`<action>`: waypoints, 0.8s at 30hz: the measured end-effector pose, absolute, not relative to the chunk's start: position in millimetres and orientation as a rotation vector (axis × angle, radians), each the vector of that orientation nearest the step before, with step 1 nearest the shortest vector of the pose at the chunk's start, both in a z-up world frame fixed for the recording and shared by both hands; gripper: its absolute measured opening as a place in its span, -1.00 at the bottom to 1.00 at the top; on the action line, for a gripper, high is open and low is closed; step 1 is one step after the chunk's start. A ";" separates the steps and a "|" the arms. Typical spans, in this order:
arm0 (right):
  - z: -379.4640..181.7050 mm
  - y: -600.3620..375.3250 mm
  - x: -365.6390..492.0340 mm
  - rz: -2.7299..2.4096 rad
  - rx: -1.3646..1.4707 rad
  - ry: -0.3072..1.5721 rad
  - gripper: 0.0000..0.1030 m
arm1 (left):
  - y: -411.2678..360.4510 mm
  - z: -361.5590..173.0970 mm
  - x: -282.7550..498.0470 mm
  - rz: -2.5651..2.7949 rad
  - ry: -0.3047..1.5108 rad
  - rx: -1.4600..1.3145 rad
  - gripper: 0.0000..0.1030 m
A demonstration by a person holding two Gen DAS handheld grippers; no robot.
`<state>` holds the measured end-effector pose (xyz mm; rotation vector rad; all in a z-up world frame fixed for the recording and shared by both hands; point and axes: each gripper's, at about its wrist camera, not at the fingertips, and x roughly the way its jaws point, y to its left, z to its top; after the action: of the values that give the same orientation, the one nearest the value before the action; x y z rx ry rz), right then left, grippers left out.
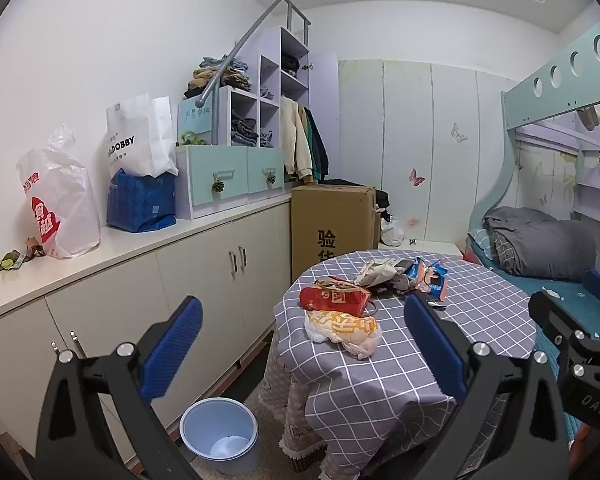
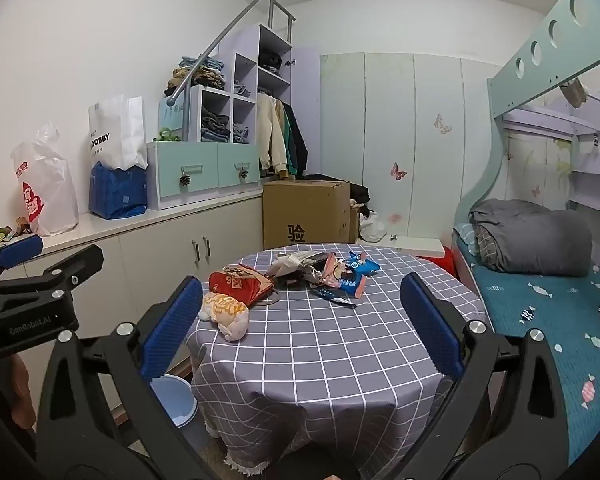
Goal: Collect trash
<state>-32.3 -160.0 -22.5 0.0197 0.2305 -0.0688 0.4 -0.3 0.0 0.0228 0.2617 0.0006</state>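
Trash lies on a round table with a grey checked cloth point(image 1: 440, 344) point(image 2: 340, 360): a crumpled yellow-and-white bag point(image 1: 342, 330) point(image 2: 226, 312), a red paper bag point(image 1: 334, 298) point(image 2: 240, 282), crumpled beige paper point(image 1: 376, 272) point(image 2: 292, 260) and blue and pink snack wrappers point(image 1: 430, 278) point(image 2: 348, 276). A pale blue bin point(image 1: 220, 434) point(image 2: 176, 400) stands on the floor left of the table. My left gripper point(image 1: 304, 344) is open and empty, short of the table and above the bin. My right gripper point(image 2: 300, 320) is open and empty, facing the table. Each gripper shows at the edge of the other's view.
A long white cabinet point(image 1: 140, 276) runs along the left wall with plastic and paper bags point(image 1: 60, 208) and a blue bag point(image 1: 142, 200) on top. A cardboard box point(image 1: 332, 224) stands behind the table. A bunk bed point(image 2: 540, 300) with a grey quilt point(image 2: 532, 240) lies on the right.
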 end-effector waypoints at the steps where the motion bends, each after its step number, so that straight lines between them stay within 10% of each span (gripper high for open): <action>1: -23.5 -159.3 -33.1 -0.068 0.020 0.230 0.88 | -0.4 0.0 0.3 0.001 0.262 0.022 0.92; 24: -32.0 -158.6 -24.6 -0.056 0.025 0.250 0.88 | 2.2 -10.6 3.6 0.005 0.265 0.021 0.92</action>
<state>-24.6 -158.6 -32.0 0.0251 0.2499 -0.0555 3.6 2.2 -10.6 0.0211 0.2652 0.0053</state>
